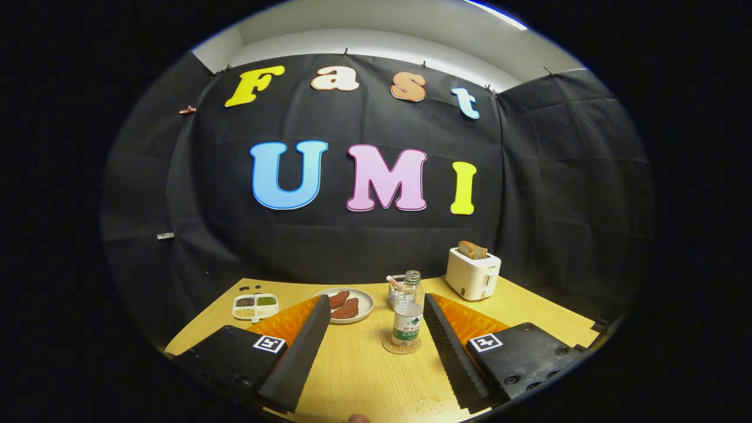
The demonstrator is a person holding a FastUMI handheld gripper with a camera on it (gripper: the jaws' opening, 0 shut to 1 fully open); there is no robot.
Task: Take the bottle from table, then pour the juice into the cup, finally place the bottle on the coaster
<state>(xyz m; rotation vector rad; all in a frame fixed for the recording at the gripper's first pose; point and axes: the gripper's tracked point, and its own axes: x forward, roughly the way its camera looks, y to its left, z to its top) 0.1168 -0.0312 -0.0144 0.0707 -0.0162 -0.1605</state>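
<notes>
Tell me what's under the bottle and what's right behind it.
The bottle stands upright on a round coaster, ahead of the open gripper. Behind it sits a clear cup; the bottle covers part of it, so its contents are unclear.

Clear plastic bottle (408, 314) on a matt wood-grain table (364, 370).

Wooden table (364, 376) carries coaster (402, 345), plate (365, 305), divided dish (255, 306), toaster (472, 274), wire holder (397, 290)
</notes>
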